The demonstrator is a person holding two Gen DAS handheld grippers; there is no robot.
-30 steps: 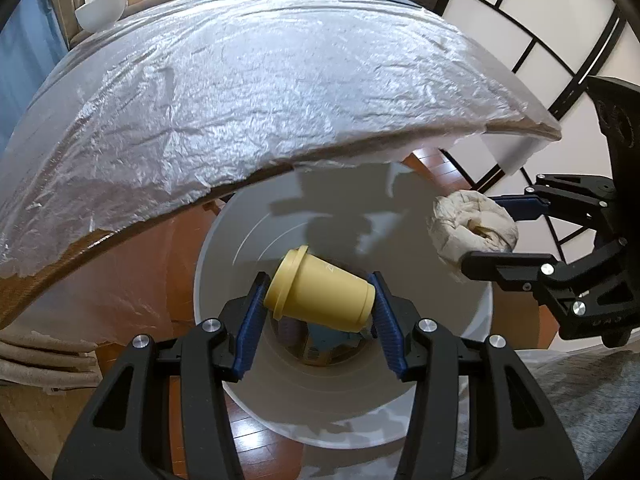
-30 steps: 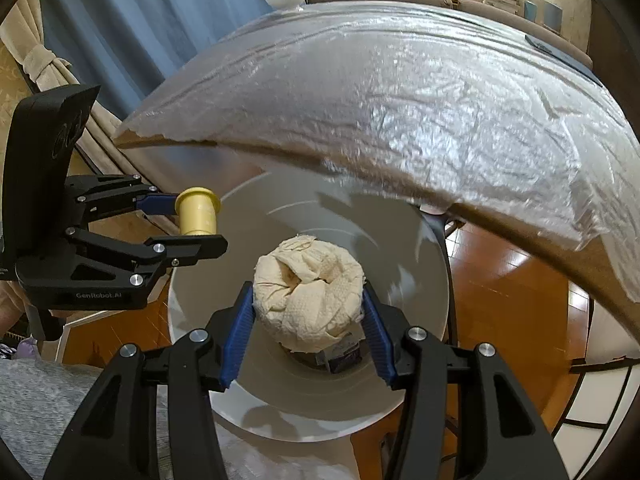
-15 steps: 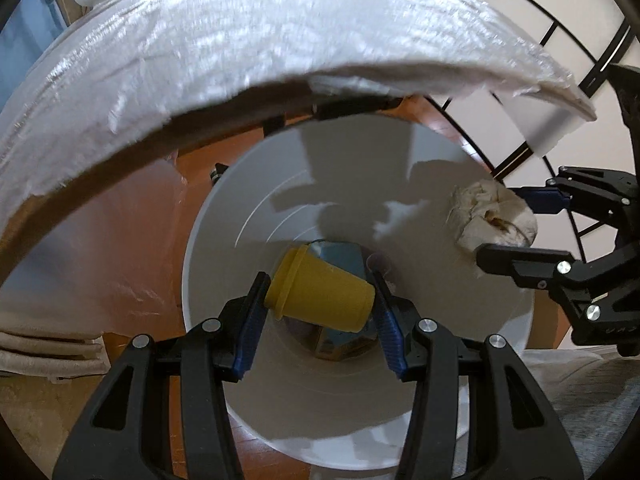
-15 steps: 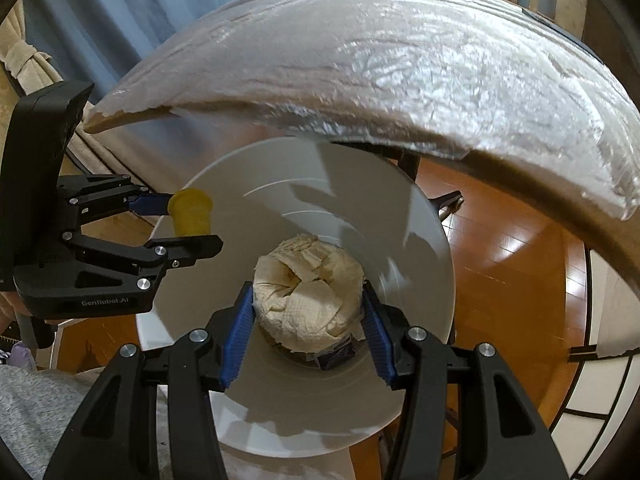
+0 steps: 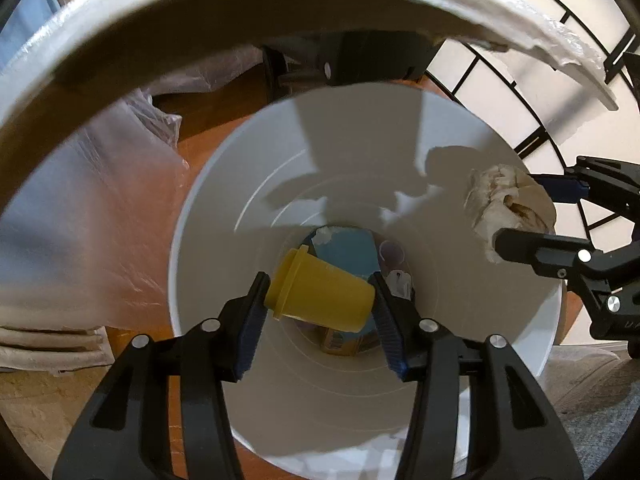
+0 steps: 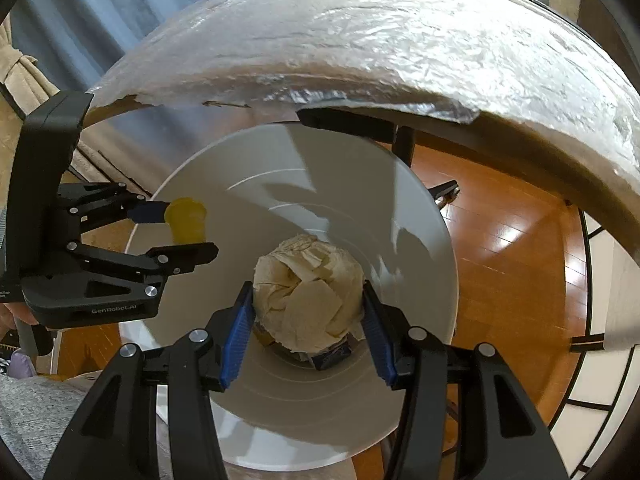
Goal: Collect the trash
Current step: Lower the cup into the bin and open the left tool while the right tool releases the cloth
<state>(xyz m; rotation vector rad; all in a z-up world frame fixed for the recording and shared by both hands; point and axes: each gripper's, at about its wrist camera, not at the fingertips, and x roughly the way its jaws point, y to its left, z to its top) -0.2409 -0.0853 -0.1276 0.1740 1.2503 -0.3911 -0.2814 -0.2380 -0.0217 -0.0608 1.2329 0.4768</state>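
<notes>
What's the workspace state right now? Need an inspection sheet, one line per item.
Surface: table wrapped in clear plastic film, edge above the bin; a white bowl at its far end.
Job's things: yellow cup between the left pads; crumpled paper wad between the right pads; both over the white bin.
Clutter: boxes and scraps already at the bin's bottom.
Grippers: left hand-held gripper jaws opening, cup between them; right hand-held gripper jaws opening, wad between them.
Cables: nothing seen.
Surroundings: wooden floor, blue curtain, paper screen with dark lattice.
</notes>
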